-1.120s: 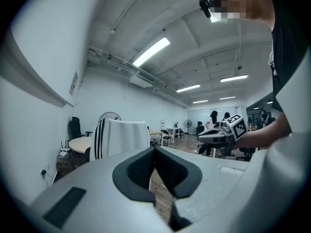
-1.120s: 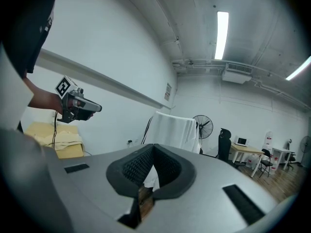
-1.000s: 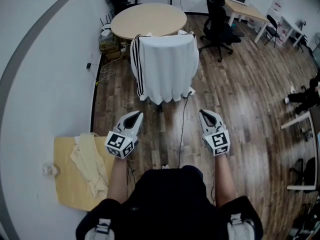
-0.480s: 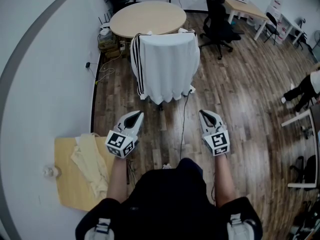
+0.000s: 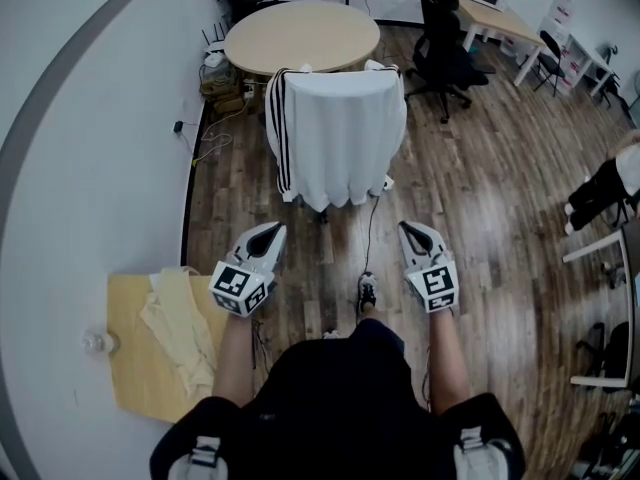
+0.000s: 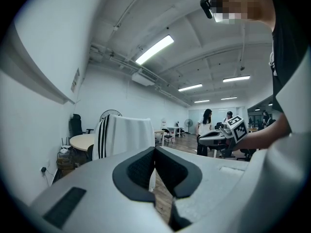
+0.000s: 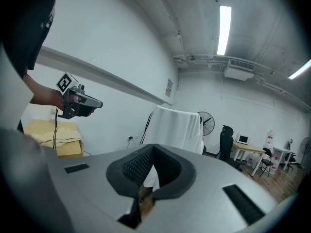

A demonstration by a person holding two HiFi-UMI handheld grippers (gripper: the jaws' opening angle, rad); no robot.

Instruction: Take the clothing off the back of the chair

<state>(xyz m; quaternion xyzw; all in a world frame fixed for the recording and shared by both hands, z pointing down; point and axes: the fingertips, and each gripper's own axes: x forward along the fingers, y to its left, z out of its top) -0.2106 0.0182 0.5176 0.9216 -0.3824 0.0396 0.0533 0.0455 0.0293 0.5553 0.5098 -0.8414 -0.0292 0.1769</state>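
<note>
A white garment with black side stripes (image 5: 337, 133) hangs over the back of a chair that it hides, just in front of a round table (image 5: 301, 34). It also shows in the left gripper view as the striped garment (image 6: 125, 134) and in the right gripper view as the white garment (image 7: 177, 126), straight ahead and well out of reach. My left gripper (image 5: 267, 232) and right gripper (image 5: 412, 231) are held side by side at waist height, pointing at the chair. Both are shut with nothing between the jaws, well short of the garment.
A low wooden table (image 5: 140, 373) with a cream cloth (image 5: 180, 323) stands at my left by the wall. Cables (image 5: 368, 230) trail over the wood floor. A black office chair (image 5: 445, 53) and a desk (image 5: 497, 13) stand at the back right; a person (image 5: 608, 183) is at the right edge.
I have stepped towards the chair: a shoe now shows on the floor between the grippers. Both grippers keep their pose and stay shut. The person at the right edge has moved.
</note>
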